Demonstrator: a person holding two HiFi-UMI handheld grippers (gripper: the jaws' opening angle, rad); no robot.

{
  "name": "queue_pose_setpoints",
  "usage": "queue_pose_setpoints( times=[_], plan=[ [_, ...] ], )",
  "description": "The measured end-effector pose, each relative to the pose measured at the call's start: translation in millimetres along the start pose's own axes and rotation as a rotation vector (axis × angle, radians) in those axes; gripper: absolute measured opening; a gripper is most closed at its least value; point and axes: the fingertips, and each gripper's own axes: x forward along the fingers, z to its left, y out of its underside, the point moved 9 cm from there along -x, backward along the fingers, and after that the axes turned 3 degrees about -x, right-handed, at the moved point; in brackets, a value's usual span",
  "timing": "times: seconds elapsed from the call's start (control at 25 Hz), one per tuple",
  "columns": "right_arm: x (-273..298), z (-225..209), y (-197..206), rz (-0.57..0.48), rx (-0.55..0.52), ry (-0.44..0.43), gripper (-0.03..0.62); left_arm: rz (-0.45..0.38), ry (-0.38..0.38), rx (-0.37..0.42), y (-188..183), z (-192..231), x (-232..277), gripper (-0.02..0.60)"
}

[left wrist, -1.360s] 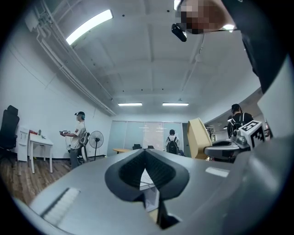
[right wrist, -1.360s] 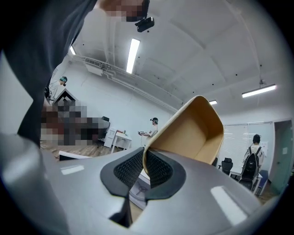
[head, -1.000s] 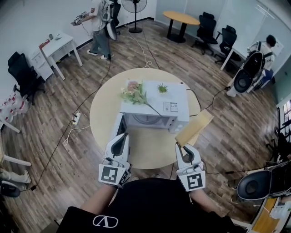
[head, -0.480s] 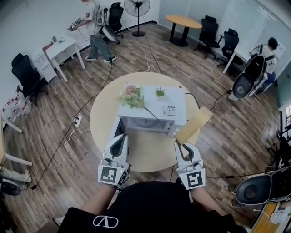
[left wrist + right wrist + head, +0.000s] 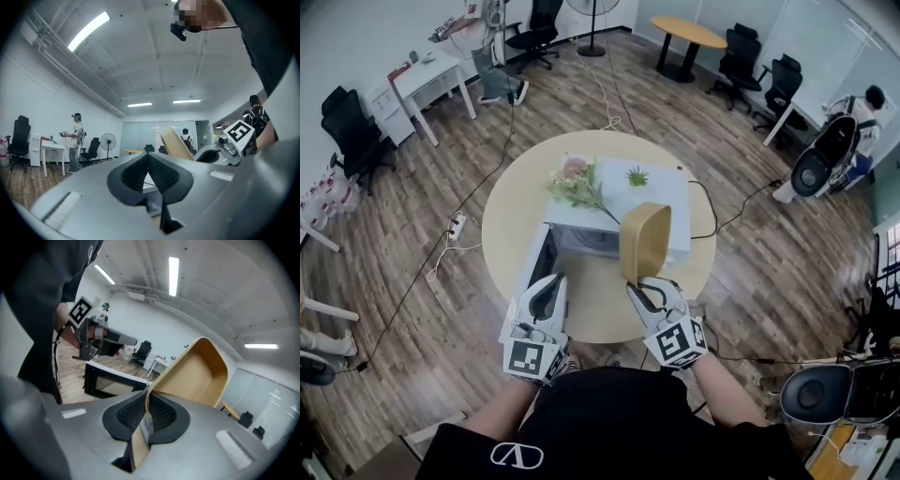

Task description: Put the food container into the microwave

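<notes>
A tan food container [image 5: 645, 242] stands tilted on edge in front of the white microwave [image 5: 652, 192], above the round table [image 5: 511, 216]. My right gripper [image 5: 645, 286] is shut on its near rim; in the right gripper view the thin wall [image 5: 197, 376] runs between the pads [image 5: 133, 411]. The microwave's door [image 5: 530, 272] hangs open to the left. My left gripper [image 5: 547, 286] hovers by that door, jaws together and empty [image 5: 147, 161]. From the left gripper view the container [image 5: 177, 144] and the right gripper [image 5: 225, 147] show to the right.
Flowers [image 5: 577, 183] and a small green plant [image 5: 637, 176] lie on the microwave's top. A power strip [image 5: 457, 247] and cables cross the wooden floor to the left. Chairs, desks and people stand far off around the room.
My right gripper swung left and rolled, bringing the container from beyond the microwave's right corner to upright in front of its opening. The left gripper stayed put.
</notes>
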Motion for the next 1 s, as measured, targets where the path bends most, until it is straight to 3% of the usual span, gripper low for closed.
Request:
queue_pose_setpoints(
  times=[0.32,0.52,0.68,1.0],
  plan=[
    [84,58,50,0.303,-0.099,-0.439,0.021,0.073,-0.065,-0.060,32,11,-24,0.000],
    [137,81,101,0.528,-0.070,-0.595,0.021,0.112,-0.117,-0.084,51,15,-43,0.000],
    [178,78,138,0.671,-0.075,-0.596,0.021,0.150,-0.144,-0.096,64,13,-59,0.000],
    [250,41,177,0.776,-0.093,-0.472,0.021,0.262,-0.189,-0.153,88,8,-80,0.000]
  ],
)
